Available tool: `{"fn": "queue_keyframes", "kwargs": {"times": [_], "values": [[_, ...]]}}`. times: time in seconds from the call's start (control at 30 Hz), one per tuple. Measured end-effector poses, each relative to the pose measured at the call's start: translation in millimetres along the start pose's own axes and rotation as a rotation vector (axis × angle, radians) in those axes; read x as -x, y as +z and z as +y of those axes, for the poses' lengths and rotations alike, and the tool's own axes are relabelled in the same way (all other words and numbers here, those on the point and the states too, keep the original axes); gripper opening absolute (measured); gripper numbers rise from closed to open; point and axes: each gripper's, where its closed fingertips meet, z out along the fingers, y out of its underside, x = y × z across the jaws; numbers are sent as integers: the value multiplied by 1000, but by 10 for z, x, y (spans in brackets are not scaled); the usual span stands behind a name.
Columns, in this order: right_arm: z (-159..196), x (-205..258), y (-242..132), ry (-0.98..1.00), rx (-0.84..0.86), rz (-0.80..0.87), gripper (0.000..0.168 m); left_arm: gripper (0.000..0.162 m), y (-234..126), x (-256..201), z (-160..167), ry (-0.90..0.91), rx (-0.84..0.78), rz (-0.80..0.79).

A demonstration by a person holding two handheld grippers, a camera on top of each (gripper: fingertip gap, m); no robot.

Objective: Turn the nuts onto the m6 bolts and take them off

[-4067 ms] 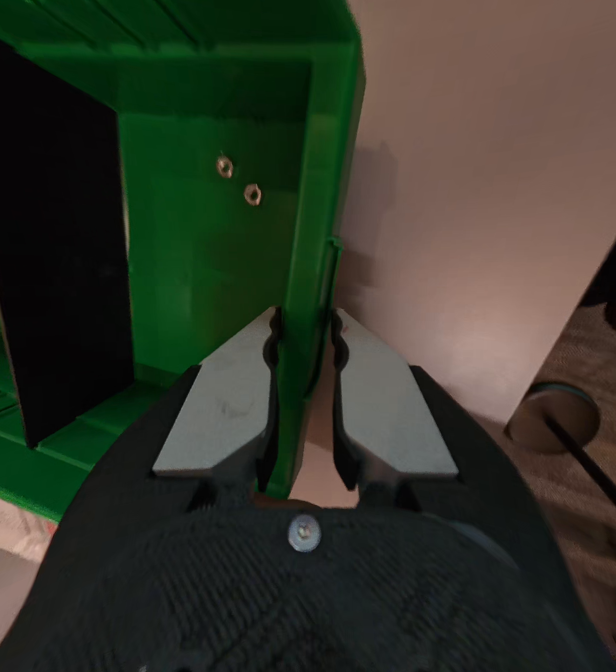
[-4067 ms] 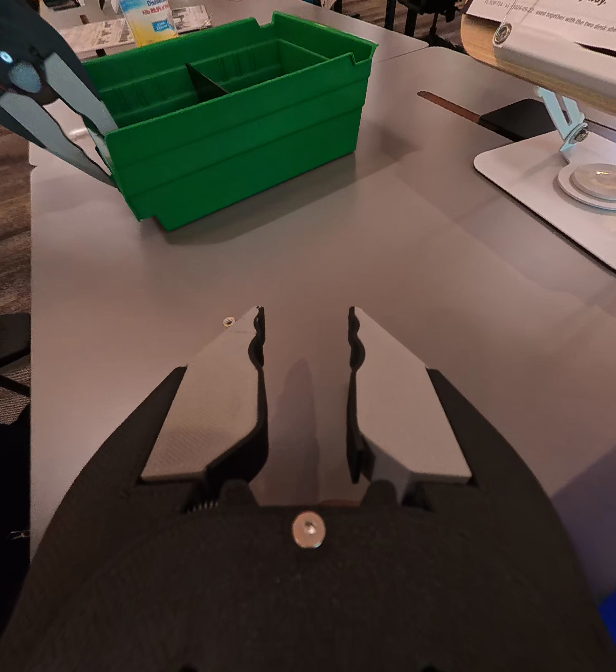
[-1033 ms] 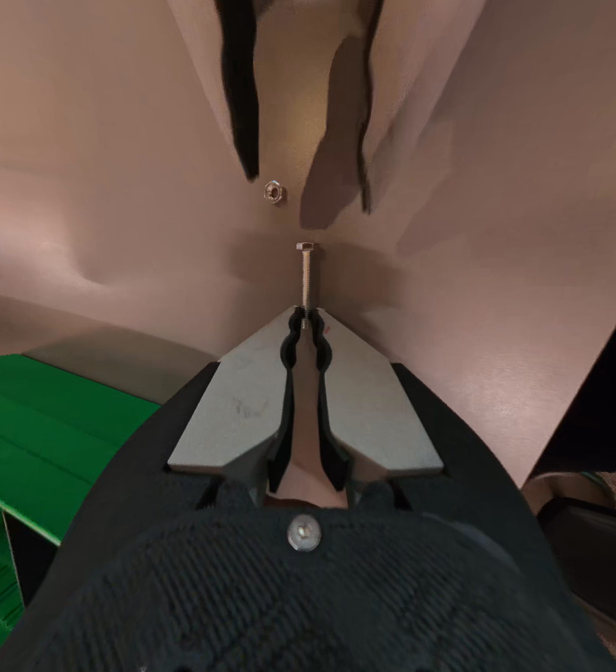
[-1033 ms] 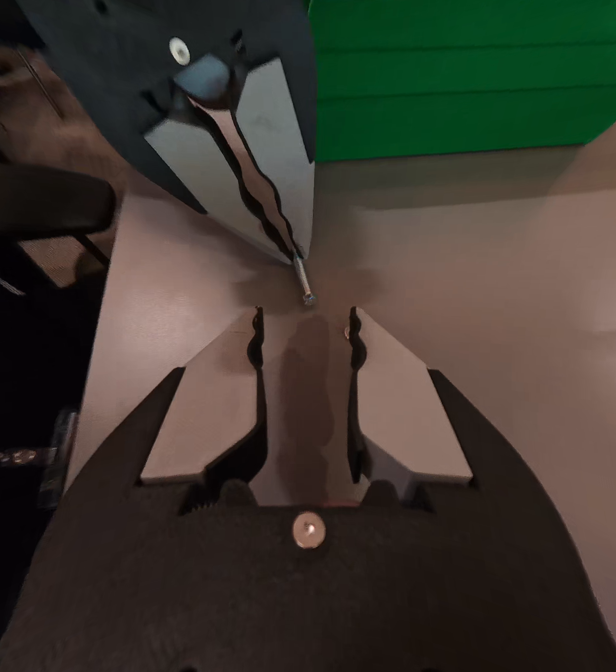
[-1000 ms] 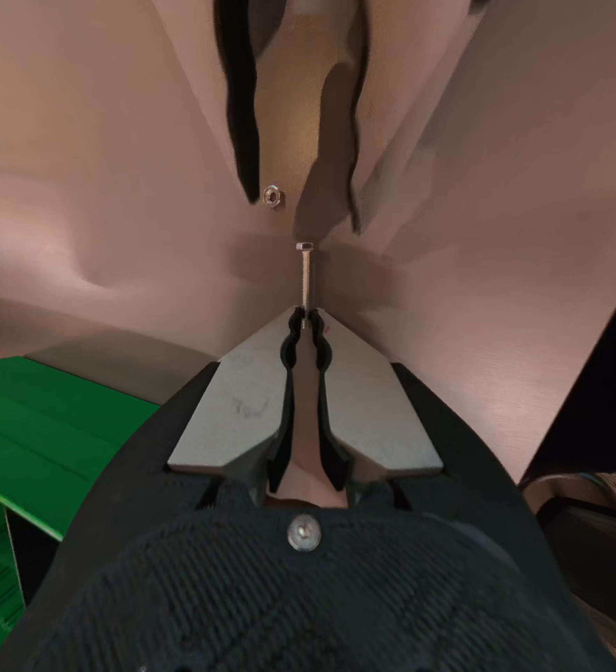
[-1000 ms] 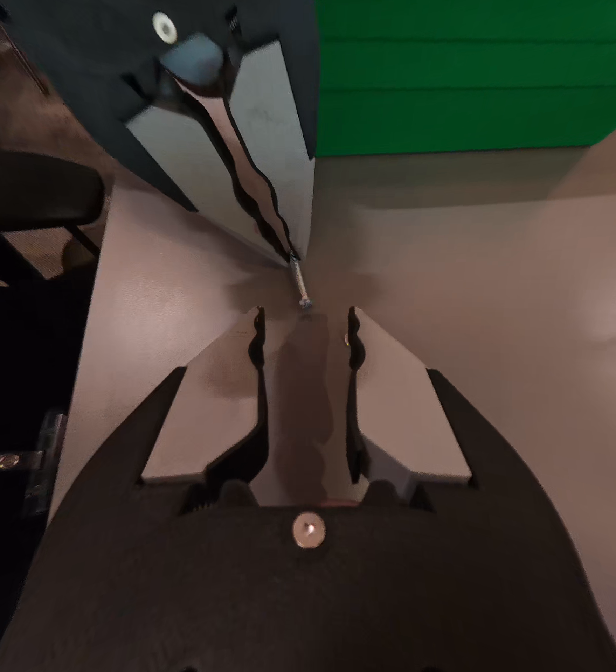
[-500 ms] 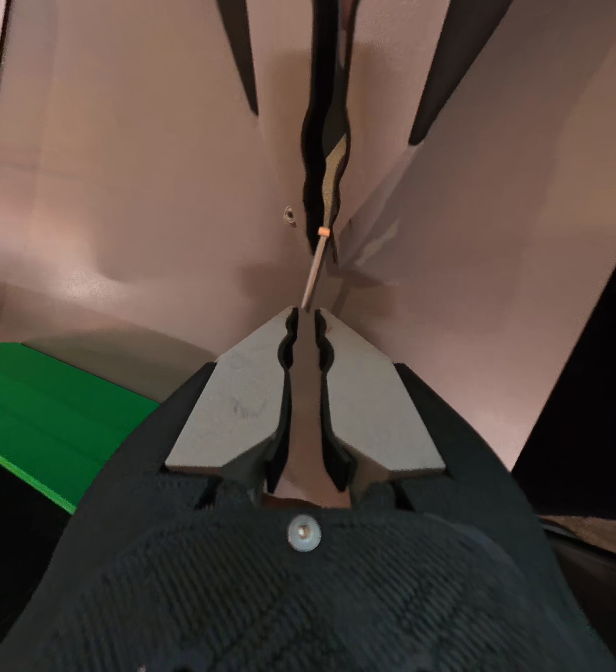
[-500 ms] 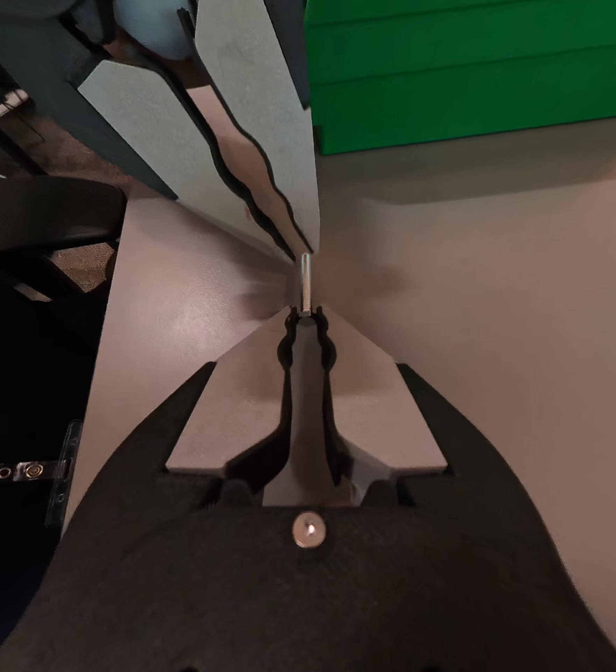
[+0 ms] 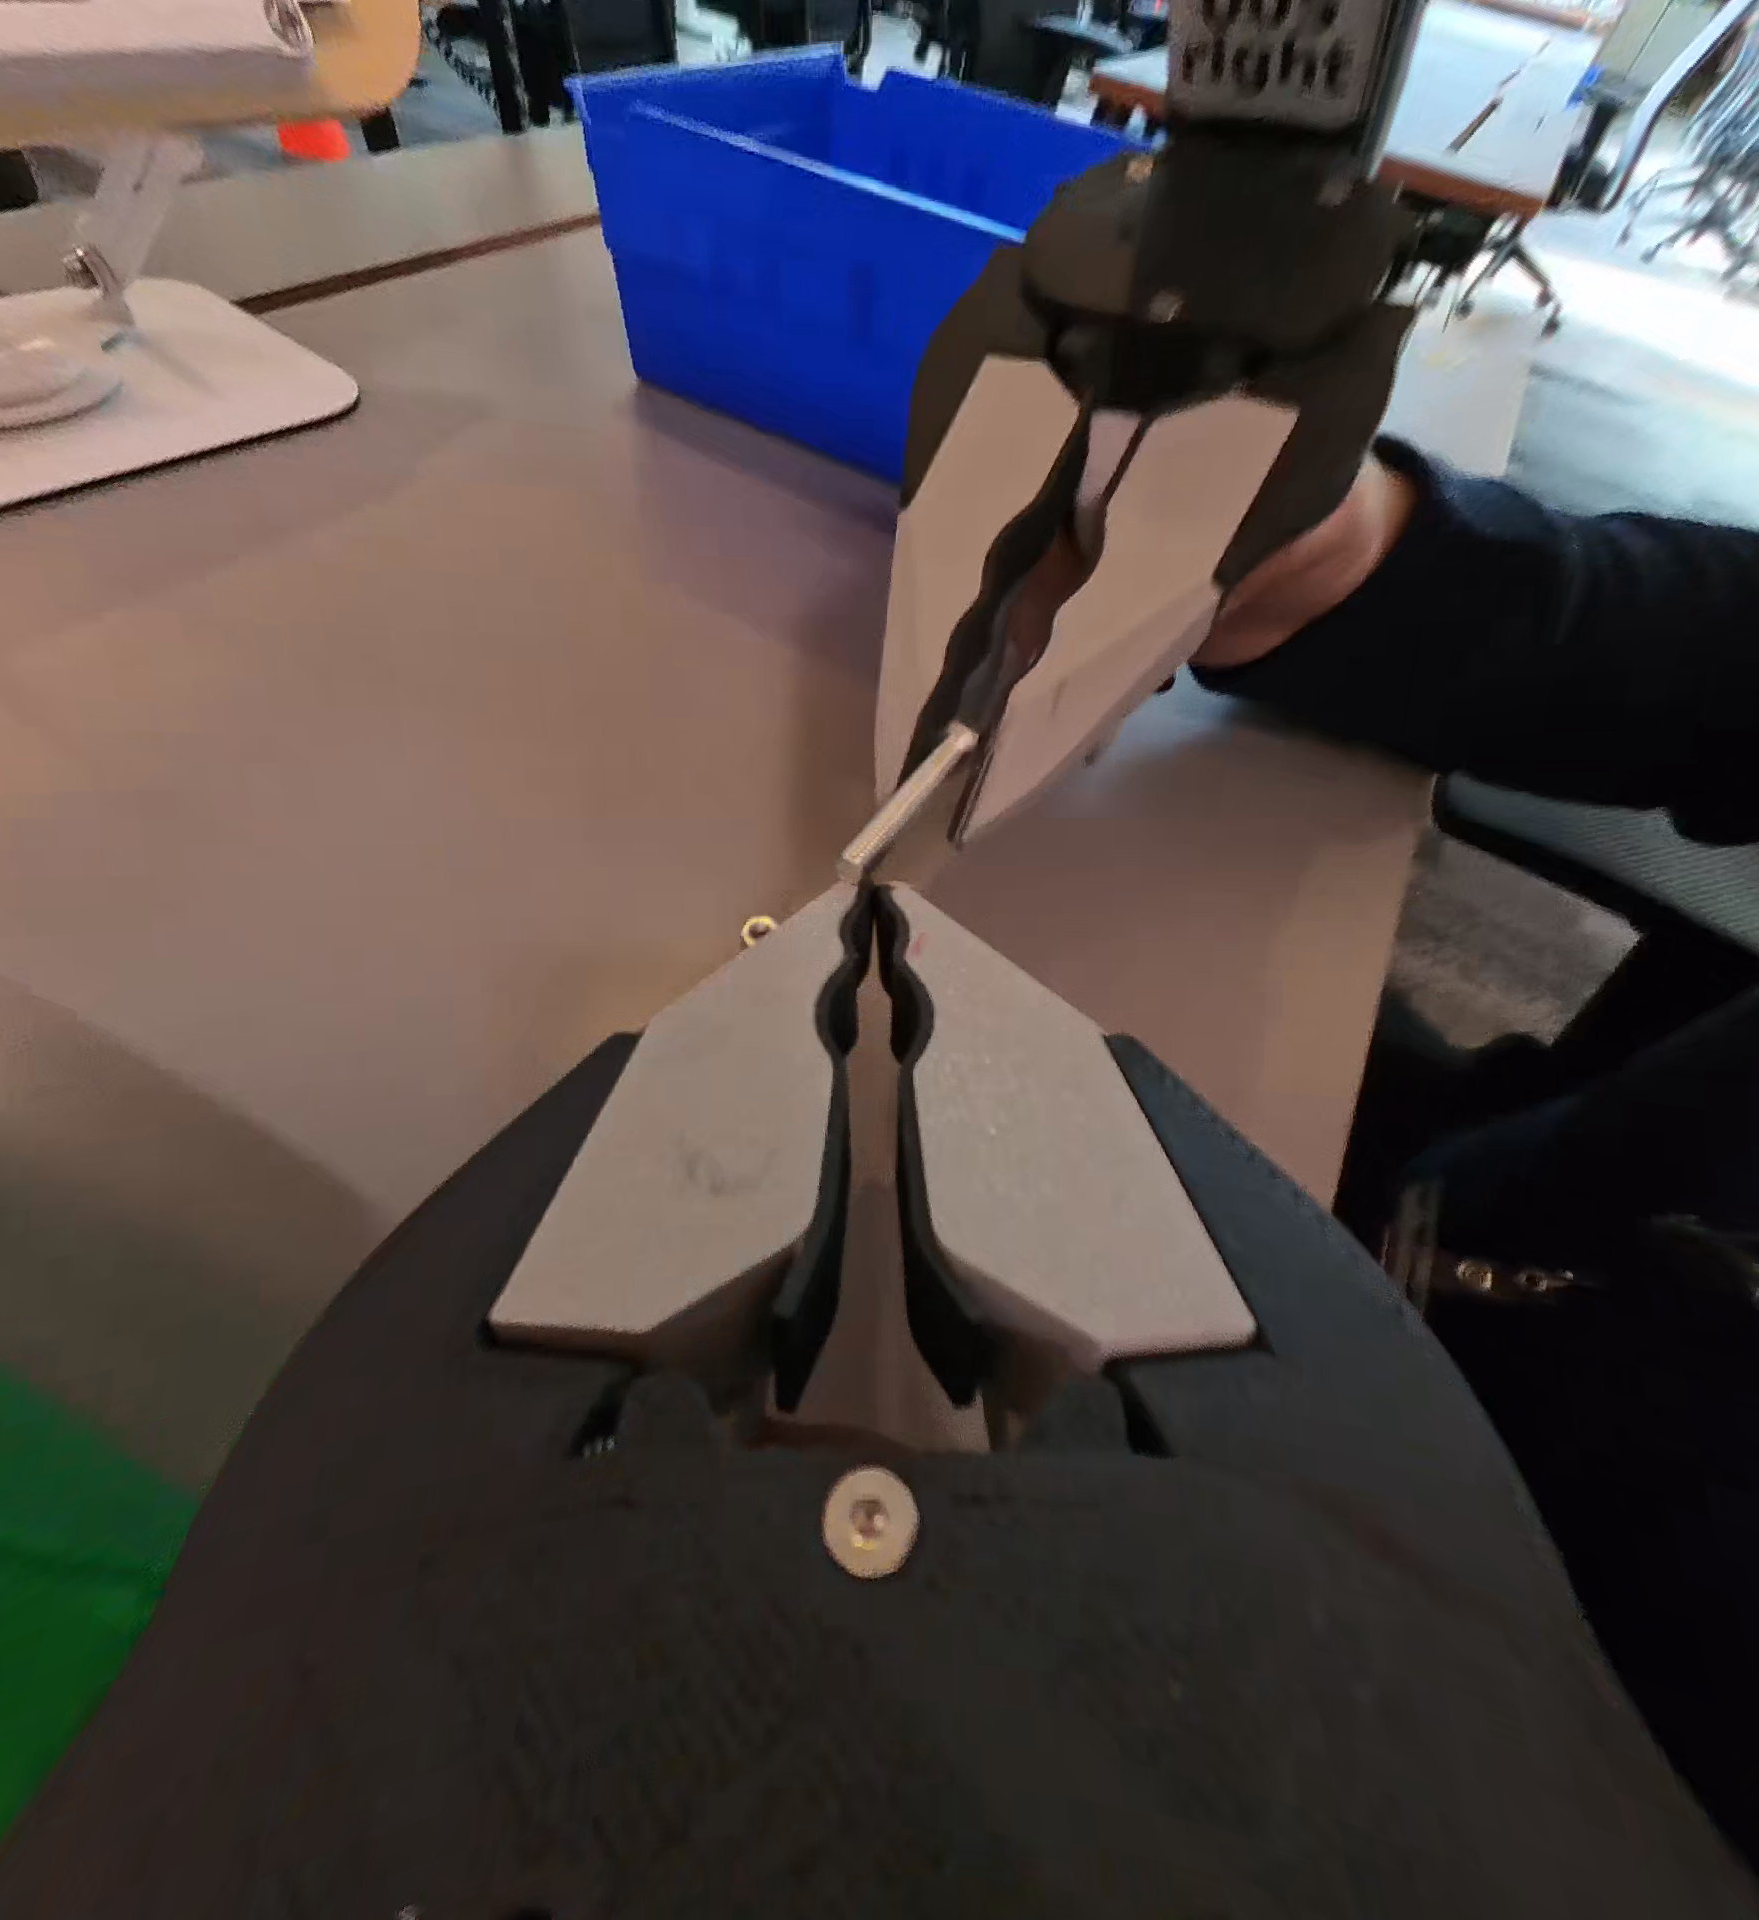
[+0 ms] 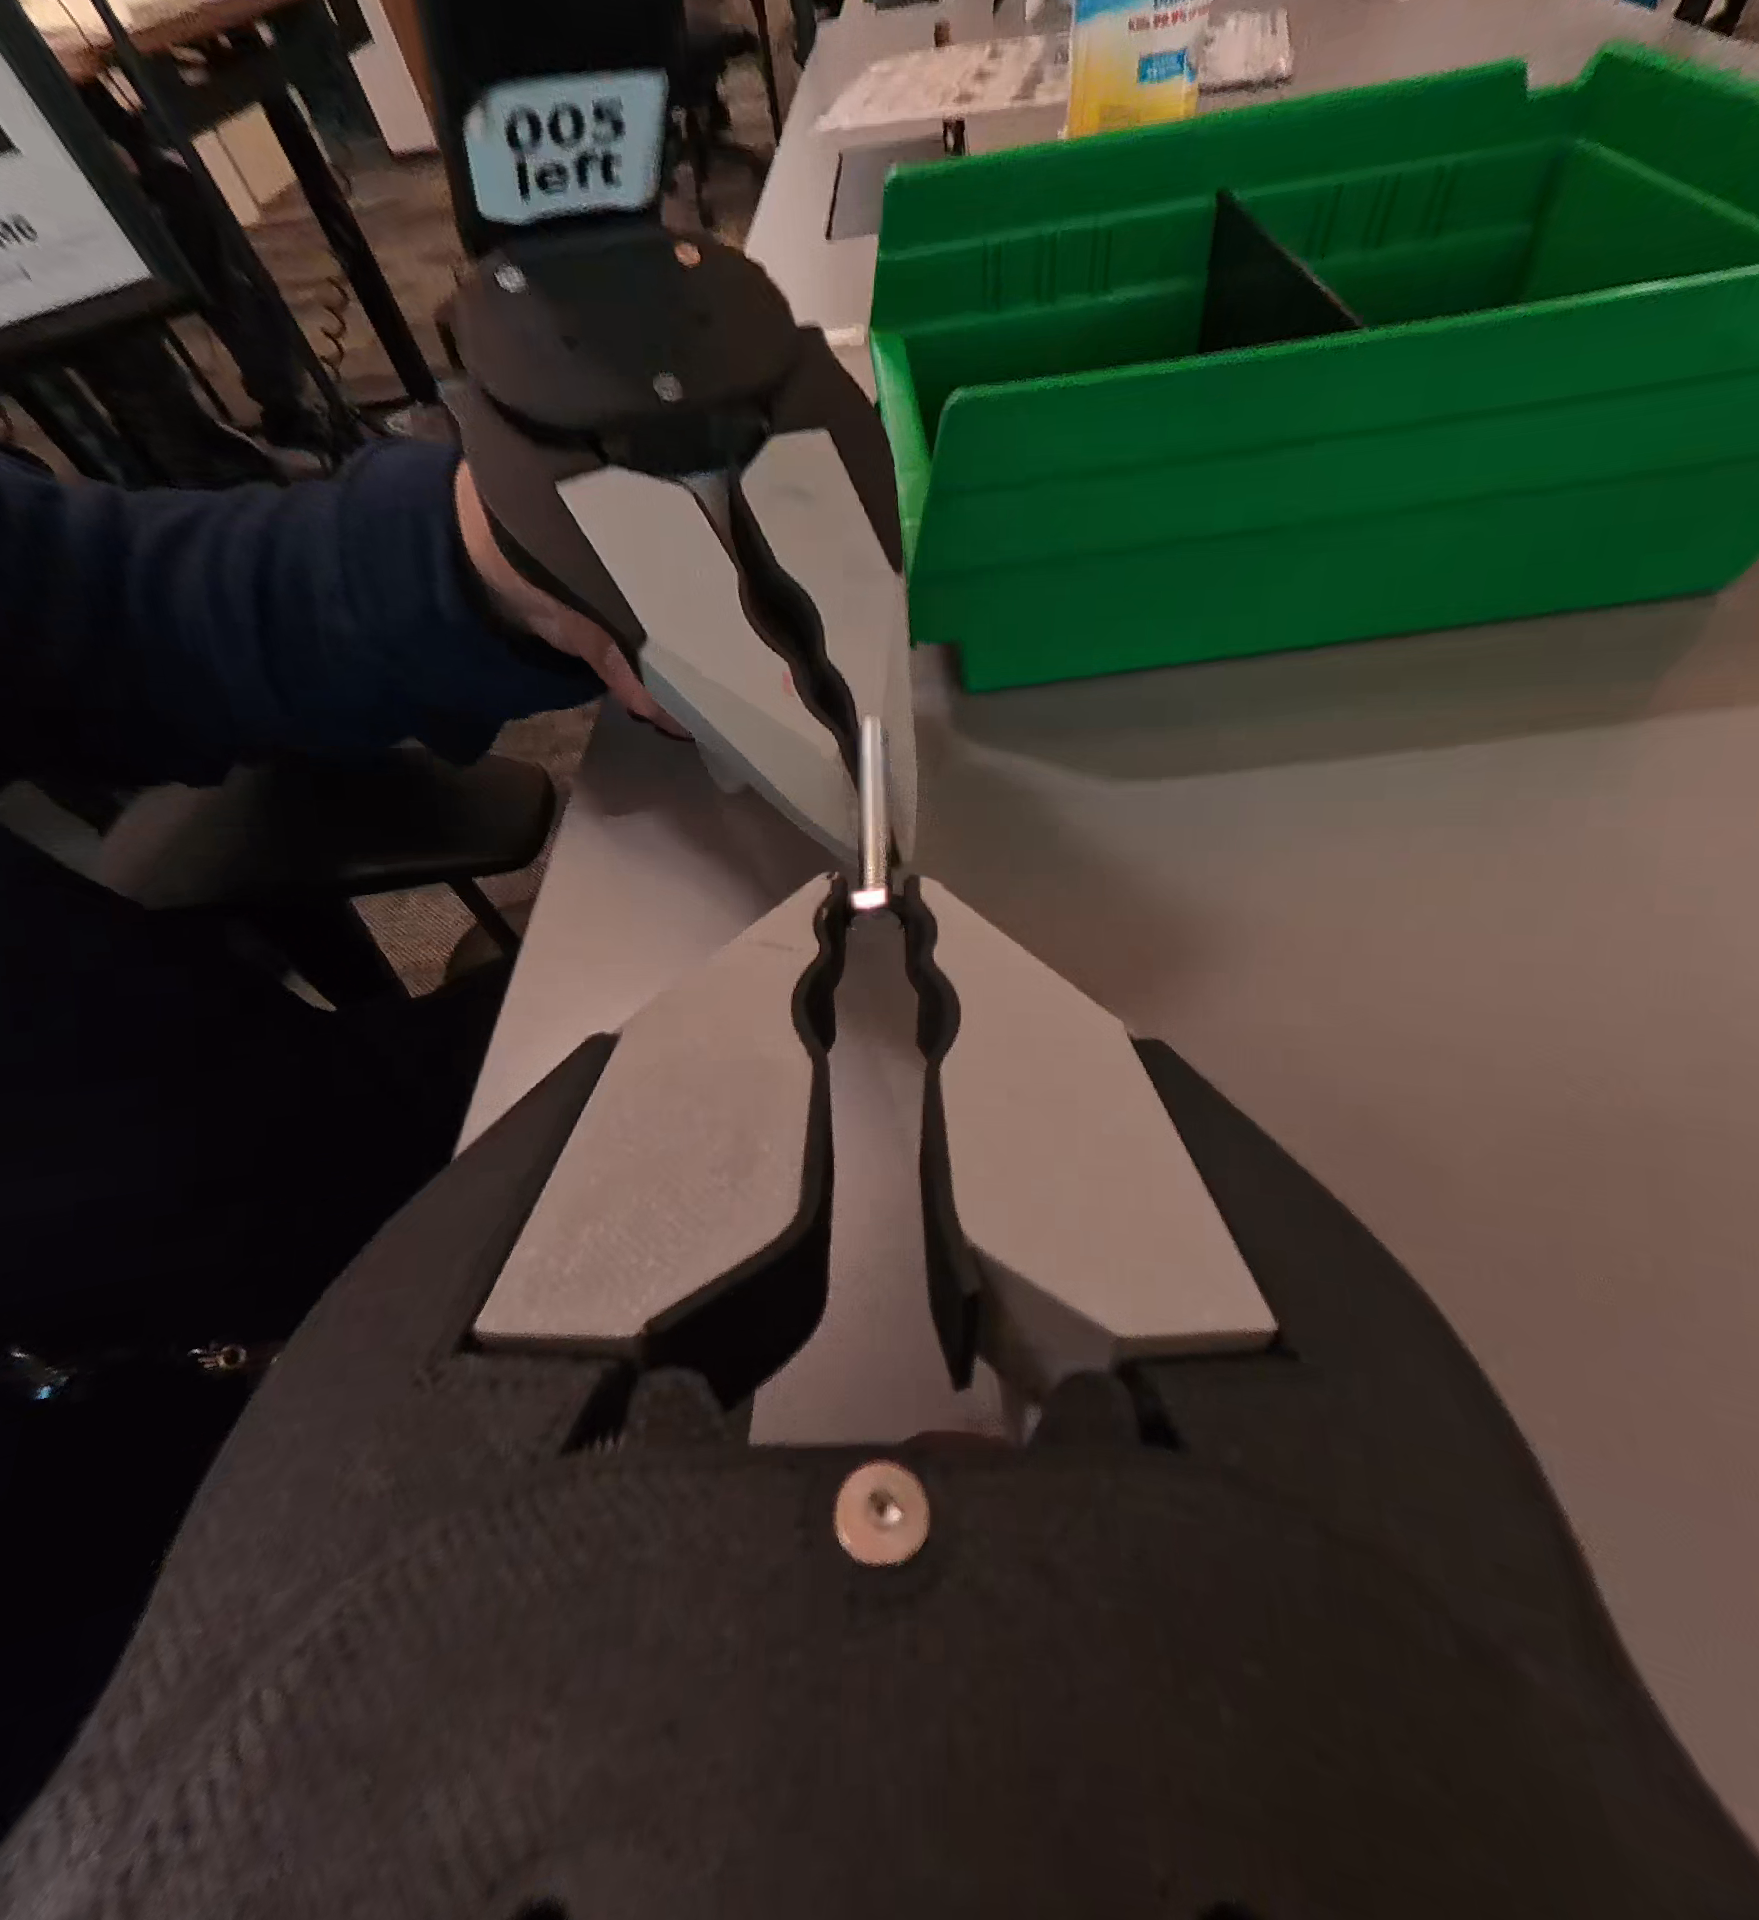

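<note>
A bolt (image 10: 872, 805) is gripped by its head between the tips of the right gripper (image 10: 871, 896), above the grey table (image 10: 1374, 935). The left gripper (image 10: 880, 821) is seen opposite, beside a green bin (image 10: 1374, 499).

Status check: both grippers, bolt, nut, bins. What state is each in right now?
right gripper: shut on the bolt's head end.
left gripper: shut; bolt's threaded end sits at its tips, grip unclear.
bolt: held off the table, no nut on it.
nut: loose on the table.
green bin: upright, open-topped, black divider in place.
blue bin: upright, open-topped.
</note>
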Motion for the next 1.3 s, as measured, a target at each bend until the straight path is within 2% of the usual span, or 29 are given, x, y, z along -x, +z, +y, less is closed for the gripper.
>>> {"fn": "queue_keyframes", "kwargs": {"times": [0.37, 0.5, 0.6, 0.67, 0.9, 0.97, 1.13, 1.3], "values": [[173, 55, 146, -13, 80, -30, 7, 0, 50, -85, -247, 0, -93, 50], [136, 79, 148, 10, 59, -52, 7, 0, 53, -42, -201, -9, -83, 41], [115, 61, 104, 27, 38, -56, 7, 15, -20, 5, -177, -24, -91, 37], [94, 56, 82, 51, 21, -67, 7, 18, -79, -17, -178, -22, -110, 66], [122, 126, 161, 107, 34, -121, 7, 16, -39, -243, -250, -15, -165, 185], [151, 168, 184, 125, 46, -149, 7, 4, 9, -246, -252, 10, -156, 170], [269, 43, 112, 135, 117, -98, 13, 2, 94, -128, -180, 5, -68, 116], [5, -181, -189, 164, -33, -19, 18, 2, 160, -60, -118, 18, -23, 92]]}}
